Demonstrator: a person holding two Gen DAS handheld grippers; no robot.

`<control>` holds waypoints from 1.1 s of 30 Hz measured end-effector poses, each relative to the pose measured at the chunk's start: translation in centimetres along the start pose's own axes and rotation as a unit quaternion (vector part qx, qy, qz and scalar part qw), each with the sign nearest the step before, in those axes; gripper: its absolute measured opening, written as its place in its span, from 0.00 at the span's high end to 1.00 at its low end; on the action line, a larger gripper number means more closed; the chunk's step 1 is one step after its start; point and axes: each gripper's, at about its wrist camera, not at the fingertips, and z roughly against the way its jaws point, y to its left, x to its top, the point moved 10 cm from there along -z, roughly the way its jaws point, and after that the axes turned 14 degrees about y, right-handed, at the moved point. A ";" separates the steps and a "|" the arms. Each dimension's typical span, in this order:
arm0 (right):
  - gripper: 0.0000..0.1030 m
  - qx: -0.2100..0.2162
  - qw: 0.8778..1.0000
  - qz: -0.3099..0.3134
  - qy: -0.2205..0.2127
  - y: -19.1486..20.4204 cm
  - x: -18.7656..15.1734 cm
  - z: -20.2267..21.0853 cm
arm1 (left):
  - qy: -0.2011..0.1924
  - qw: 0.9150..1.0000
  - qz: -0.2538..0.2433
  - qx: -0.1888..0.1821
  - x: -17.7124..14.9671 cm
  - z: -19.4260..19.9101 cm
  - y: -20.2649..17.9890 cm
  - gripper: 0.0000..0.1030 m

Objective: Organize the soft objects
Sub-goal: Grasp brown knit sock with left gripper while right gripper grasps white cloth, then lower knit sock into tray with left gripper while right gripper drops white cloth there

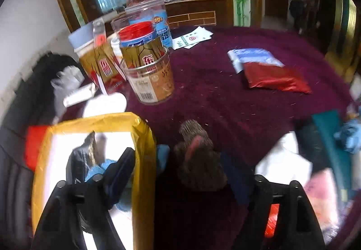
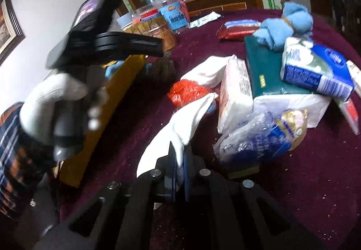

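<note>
The right hand-held gripper (image 2: 179, 159) is clamped tight on a white sock (image 2: 180, 123) at 6 o'clock on the maroon surface (image 2: 293, 182). The left hand-held gripper (image 1: 194, 168) stands wide, holding nothing, one finger (image 1: 121, 164) over the yellow box (image 1: 142, 159) at 9 o'clock.

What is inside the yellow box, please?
In the yellow box, a blue cloth and a dark item are visible on its white inside. The left gripper covers the nearer part, so anything deeper is hidden.
</note>
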 end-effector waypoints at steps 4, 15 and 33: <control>0.94 0.013 1.000 -0.001 0.004 0.1 -0.1 -0.1 | -0.001 1.000 -0.009 0.014 0.1 -1.2 -0.4 0.10; 0.65 0.017 0.999 -0.029 0.005 -0.9 -0.4 0.0 | -0.048 0.996 -0.049 -0.049 -0.7 2.8 0.1 0.93; 0.62 0.016 0.999 -0.048 0.012 -1.7 -0.4 -0.4 | -0.093 0.990 -0.021 -0.103 -1.8 6.7 2.5 0.40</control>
